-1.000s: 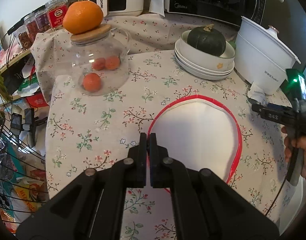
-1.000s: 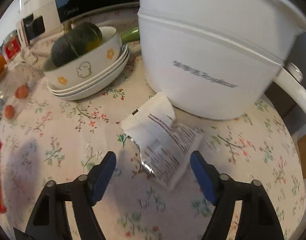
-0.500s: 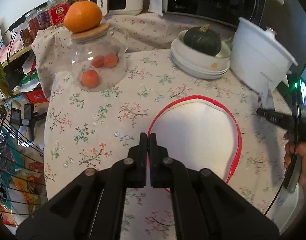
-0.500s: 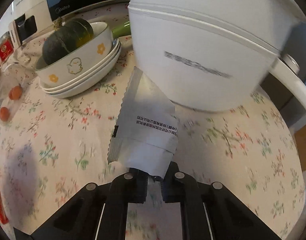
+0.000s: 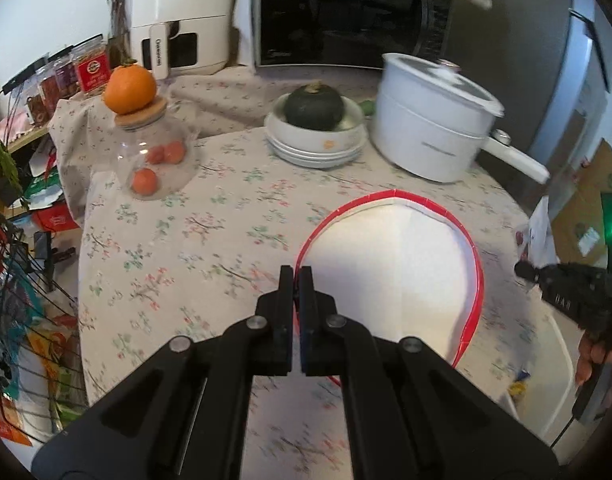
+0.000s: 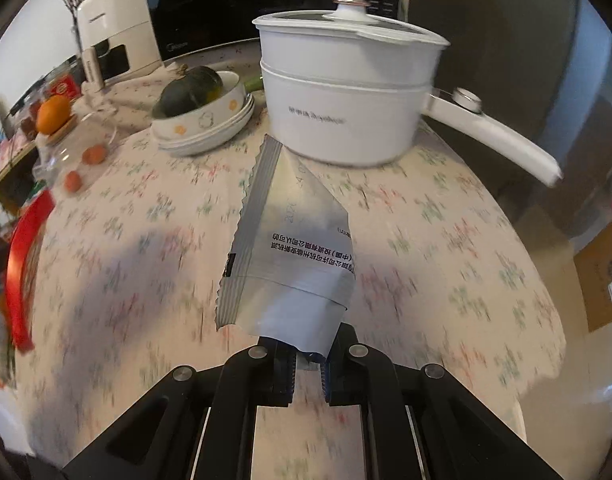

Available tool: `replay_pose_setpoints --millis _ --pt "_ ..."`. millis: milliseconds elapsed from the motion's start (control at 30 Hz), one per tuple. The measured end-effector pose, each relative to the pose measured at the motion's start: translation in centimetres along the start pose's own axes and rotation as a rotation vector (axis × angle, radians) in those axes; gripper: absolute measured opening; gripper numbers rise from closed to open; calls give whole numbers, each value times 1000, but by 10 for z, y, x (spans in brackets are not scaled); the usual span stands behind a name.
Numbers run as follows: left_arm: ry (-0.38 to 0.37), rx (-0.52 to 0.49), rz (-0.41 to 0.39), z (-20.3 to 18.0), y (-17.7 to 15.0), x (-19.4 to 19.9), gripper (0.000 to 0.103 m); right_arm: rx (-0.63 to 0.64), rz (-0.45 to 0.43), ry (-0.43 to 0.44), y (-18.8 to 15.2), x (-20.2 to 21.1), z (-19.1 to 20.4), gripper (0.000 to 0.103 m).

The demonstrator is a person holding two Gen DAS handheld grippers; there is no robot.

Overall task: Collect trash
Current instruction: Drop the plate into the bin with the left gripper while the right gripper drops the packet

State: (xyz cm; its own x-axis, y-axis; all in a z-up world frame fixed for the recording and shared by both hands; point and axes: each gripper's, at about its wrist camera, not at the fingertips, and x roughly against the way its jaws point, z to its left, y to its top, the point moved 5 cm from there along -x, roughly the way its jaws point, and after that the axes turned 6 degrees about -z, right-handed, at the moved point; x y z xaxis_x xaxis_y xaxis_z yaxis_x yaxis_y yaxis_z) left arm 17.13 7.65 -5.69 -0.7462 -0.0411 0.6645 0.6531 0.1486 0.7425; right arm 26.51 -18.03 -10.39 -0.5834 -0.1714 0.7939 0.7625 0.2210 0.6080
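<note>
A white wrapper with printed text (image 6: pixel 290 248) stands up from my right gripper (image 6: pixel 307 364), which is shut on its lower end and holds it above the floral tablecloth. In the left wrist view the right gripper (image 5: pixel 523 270) is at the table's right edge with the wrapper (image 5: pixel 541 236) above it. My left gripper (image 5: pixel 296 280) is shut and empty, over the near rim of a white bin bag with a red rim (image 5: pixel 479 280). The red rim also shows in the right wrist view (image 6: pixel 22 264).
A white electric pot (image 6: pixel 345 108) stands at the back. Stacked bowls with a dark squash (image 5: pixel 315 136) sit beside it. A glass jar with an orange on its lid (image 5: pixel 154 148) stands at the left. A microwave (image 5: pixel 345 12) and clutter lie around the table.
My right gripper closed on the wrapper, lifted it off the tablecloth and pulled back from the pot toward the table's right edge. My left gripper stayed shut and rose a little.
</note>
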Motion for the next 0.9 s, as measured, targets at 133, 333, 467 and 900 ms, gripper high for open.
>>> replay_pose_setpoints --millis 133,333,467,900 --pt "-43 -16 -4 -18 -13 15 3 3 8 -2 -26 31 -5 10" --pt "-137 -42 10 -46 -31 20 3 -12 -16 -26 -53 68 -17 10" --pt "-184 -62 35 -70 -40 16 3 -72 16 -33 -65 78 -30 10" --pt "-329 -247 81 -192 -76 18 3 -171 59 -106 -119 107 -117 10"
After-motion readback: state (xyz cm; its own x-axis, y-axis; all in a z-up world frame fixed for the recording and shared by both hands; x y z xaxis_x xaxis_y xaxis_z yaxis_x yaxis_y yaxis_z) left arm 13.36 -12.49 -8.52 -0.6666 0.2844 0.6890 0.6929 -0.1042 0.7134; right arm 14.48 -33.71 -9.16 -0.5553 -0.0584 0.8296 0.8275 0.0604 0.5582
